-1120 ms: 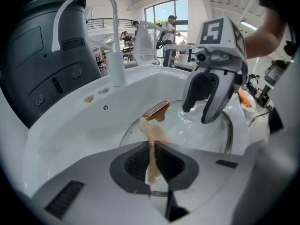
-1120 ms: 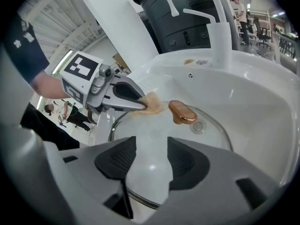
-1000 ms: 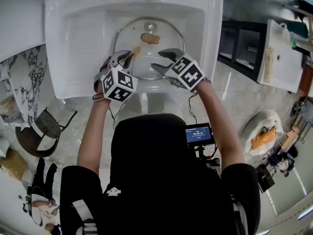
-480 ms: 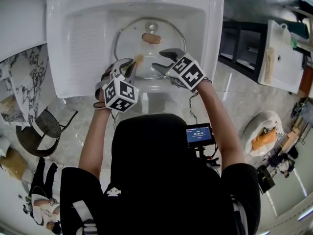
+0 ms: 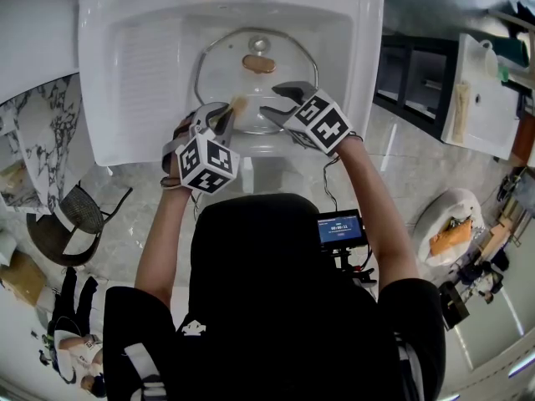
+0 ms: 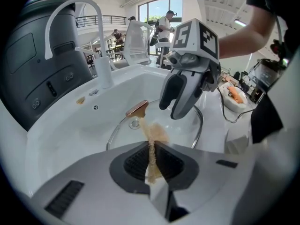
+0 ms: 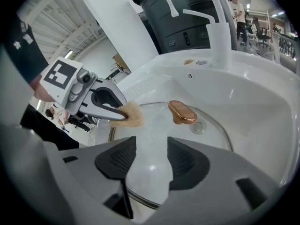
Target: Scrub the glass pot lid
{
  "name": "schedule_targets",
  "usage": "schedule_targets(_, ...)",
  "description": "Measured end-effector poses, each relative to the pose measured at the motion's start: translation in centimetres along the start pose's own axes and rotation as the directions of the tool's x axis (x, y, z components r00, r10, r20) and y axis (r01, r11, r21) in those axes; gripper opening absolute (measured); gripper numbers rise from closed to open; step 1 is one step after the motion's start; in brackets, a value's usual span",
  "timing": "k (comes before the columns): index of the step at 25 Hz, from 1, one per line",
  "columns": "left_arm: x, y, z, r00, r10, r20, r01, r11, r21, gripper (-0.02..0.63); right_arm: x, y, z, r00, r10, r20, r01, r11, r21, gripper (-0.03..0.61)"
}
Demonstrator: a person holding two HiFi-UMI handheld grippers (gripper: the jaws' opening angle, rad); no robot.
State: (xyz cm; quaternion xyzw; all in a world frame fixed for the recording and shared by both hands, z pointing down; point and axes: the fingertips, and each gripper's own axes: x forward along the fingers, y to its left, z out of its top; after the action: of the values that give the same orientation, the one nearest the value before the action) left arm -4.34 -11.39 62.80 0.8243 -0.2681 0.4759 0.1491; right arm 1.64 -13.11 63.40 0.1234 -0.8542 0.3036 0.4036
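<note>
The lid (image 5: 219,72) is lying flat in the basin of the sink (image 5: 134,65), dome side up and covering most of the basin's floor. Its copper-coloured knob (image 7: 182,112) is sitting near the middle of the basin. A small metal vent (image 7: 199,126) is showing just beside the knob, on the side toward the sink's back rim.

The person is standing at the sink's near edge and reaching both grippers over it into the basin. The left gripper (image 6: 151,146) is pinching a thin tan pad (image 6: 153,131). Its jaws are pressing together on the pad's lower part, and the free end is sticking out past the tips toward the middle of the sink. That end is lying over the glass at the near left part of the basin; whether it is touching the glass I cannot tell.

The right gripper (image 7: 151,149) is holding its jaws spread, with nothing between the pads; bare glass is showing through the gap. It is pointing down at the near right part of the basin, above the lid's rim, and whether its tips are resting on the lid is not clear.

The two grippers are sitting just beside each other over the sink's near side, tips angling toward one another. The tap (image 6: 100,36) is rising from the sink's back rim.
</note>
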Motion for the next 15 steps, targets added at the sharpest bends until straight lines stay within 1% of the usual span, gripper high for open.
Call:
schedule_targets(3,0.2,0.4,0.1,1.000,0.002,-0.003,-0.002,1.000,-0.015,0.021,-0.1,0.0,0.0,1.000,0.000,0.004,0.000,1.000,0.001,0.193)
schedule_targets(7,0.6,1.1,0.2,1.000,0.025,-0.006,-0.025,1.000,-0.002,0.021,0.0,0.0,0.1,1.000,0.000,0.006,0.000,1.000,0.001,0.193)
schedule_targets(15,1.5,2.4,0.4,0.999,0.033,-0.005,-0.033,0.999,-0.033,0.021,0.0,0.0,-0.1,1.000,0.001,0.006,-0.001,1.000,-0.004,0.193)
